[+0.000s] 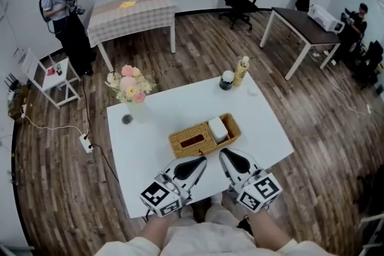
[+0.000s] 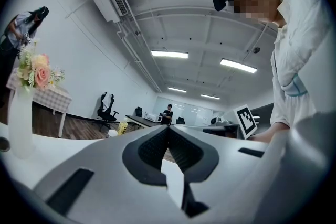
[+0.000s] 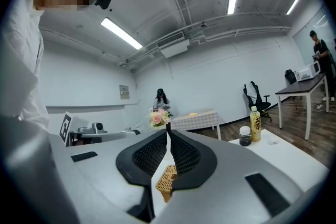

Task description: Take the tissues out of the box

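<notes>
A wicker tissue box [image 1: 201, 138] with a dark slot on top lies at the middle of the white table [image 1: 150, 153], and a white block [image 1: 218, 128] rests in its right end. No loose tissue shows. My left gripper [image 1: 201, 160] rests near the table's front edge, its tip just short of the box. Its jaws are shut with nothing between them [image 2: 168, 128]. My right gripper [image 1: 222, 154] lies beside it, its tip close to the box's right front corner, also shut and empty [image 3: 168, 131]. A bit of the wicker [image 3: 167, 181] shows under the right jaws.
A vase of pink and cream flowers [image 1: 128, 84] stands at the table's far left corner, with a small dark round object [image 1: 127, 120] near it. A dark jar [image 1: 227, 80] and a yellow bottle [image 1: 241, 71] stand at the far edge. Other tables, chairs and people are farther off.
</notes>
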Available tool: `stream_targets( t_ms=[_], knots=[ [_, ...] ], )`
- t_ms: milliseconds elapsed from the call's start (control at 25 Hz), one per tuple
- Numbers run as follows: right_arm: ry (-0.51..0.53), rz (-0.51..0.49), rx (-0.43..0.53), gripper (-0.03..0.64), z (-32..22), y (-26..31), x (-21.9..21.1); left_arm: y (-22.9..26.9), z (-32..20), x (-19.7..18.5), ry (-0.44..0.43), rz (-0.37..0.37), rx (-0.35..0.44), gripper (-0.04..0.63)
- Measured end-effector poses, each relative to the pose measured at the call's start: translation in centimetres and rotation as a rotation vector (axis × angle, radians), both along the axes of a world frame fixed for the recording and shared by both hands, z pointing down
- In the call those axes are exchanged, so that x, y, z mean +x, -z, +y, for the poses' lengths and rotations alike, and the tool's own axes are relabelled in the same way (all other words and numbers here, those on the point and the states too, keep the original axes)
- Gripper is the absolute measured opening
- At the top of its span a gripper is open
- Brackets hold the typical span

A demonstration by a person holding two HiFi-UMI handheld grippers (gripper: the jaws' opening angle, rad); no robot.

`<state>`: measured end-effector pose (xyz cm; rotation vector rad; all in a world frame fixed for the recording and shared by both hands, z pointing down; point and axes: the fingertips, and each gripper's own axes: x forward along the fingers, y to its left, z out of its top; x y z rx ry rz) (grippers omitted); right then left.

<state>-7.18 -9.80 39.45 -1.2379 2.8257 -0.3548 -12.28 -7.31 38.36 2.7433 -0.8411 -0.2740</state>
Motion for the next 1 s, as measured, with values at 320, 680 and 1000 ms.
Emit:
stream_targets(
  t_ms=[320,680,1000],
  knots=[
    [0.067,0.001,-0.031,0.041,-4.3,-1.4,1.3,-1.0,-4.3,2.3,0.048,-0.021,-0.021,0.002],
    [0.097,0.015,-0.058,0.041,-7.4,-3.1,3.6,-2.2,-7.2,4.1,0.084,-0.043,-0.054,0.002],
    [0.11,0.041,-0.091,0.041,-8.7,-4.7,4.6,-3.3,-8.4,5.3,0.092,-0.058,-0.082,0.002]
  ],
)
